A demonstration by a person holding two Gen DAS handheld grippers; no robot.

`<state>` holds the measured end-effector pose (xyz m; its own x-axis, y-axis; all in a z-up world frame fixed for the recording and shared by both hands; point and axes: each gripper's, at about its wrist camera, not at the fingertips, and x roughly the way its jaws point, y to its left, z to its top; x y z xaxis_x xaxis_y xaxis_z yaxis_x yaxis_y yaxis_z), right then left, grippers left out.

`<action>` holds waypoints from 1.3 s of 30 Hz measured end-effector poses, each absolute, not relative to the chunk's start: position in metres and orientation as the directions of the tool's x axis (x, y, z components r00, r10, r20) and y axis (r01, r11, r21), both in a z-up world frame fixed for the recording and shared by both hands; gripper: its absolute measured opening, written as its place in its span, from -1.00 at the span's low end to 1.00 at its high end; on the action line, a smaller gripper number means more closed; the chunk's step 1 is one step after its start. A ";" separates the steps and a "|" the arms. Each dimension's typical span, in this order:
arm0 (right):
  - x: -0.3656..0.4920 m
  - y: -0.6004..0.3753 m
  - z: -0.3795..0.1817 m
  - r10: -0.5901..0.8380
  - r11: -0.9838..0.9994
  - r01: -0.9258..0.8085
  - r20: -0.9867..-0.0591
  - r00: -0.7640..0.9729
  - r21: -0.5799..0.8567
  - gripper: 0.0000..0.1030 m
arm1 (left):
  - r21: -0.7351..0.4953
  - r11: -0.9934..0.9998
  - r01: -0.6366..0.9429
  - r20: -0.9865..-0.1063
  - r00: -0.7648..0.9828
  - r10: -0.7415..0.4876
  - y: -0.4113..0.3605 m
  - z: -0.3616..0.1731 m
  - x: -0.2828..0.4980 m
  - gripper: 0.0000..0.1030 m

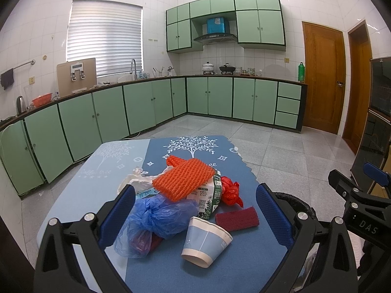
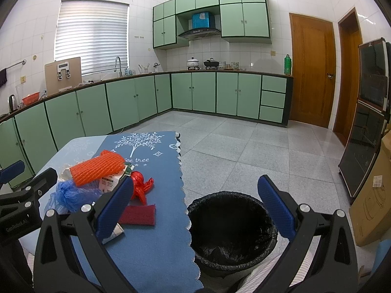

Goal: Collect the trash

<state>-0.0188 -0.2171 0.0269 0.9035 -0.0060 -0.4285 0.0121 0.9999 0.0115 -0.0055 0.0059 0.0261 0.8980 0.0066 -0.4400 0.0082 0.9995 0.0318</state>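
Note:
A pile of trash lies on a blue-clothed table (image 1: 244, 268): an orange foam net (image 1: 183, 179), a blue plastic bag (image 1: 156, 219), a tipped blue paper cup (image 1: 205, 239), a milk carton (image 1: 207, 195), a red wrapper (image 1: 231, 190), a dark red scouring pad (image 1: 237, 218) and white crumpled paper (image 1: 136, 178). My left gripper (image 1: 195, 210) is open and empty, above the pile. My right gripper (image 2: 195, 202) is open and empty, over the table's right edge above a black-lined trash bin (image 2: 232, 229). The net (image 2: 97, 168), red wrapper (image 2: 140, 185) and pad (image 2: 139, 214) also show there.
The bin stands on the grey tile floor just right of the table. Green kitchen cabinets (image 1: 146, 105) line the far walls. A cardboard box (image 2: 371, 200) and a dark glass cabinet (image 2: 366, 131) stand at the right. Wooden doors (image 1: 322, 78) are at the back right.

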 end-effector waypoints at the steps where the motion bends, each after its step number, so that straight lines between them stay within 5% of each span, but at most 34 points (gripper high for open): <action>1: -0.019 -0.217 0.027 -0.006 1.000 0.012 -0.429 0.903 0.012 0.90 | 0.032 0.999 0.008 -0.440 0.898 0.007 0.005 0.024 -0.006 0.88; 18: -0.006 -0.211 0.015 0.018 0.999 -0.001 -0.502 0.864 0.034 0.90 | 0.048 0.999 -0.009 -0.440 0.898 0.029 0.013 0.008 0.000 0.88; 25: 0.004 -0.194 0.012 0.032 0.999 -0.023 -0.446 0.894 0.024 0.90 | 0.063 0.993 -0.104 -0.458 0.880 0.121 0.054 -0.006 0.013 0.88; 39: 0.060 -0.139 -0.014 0.197 0.980 -0.183 -0.475 0.858 0.077 0.90 | 0.075 0.980 -0.185 -0.540 0.819 0.196 0.107 -0.047 0.045 0.80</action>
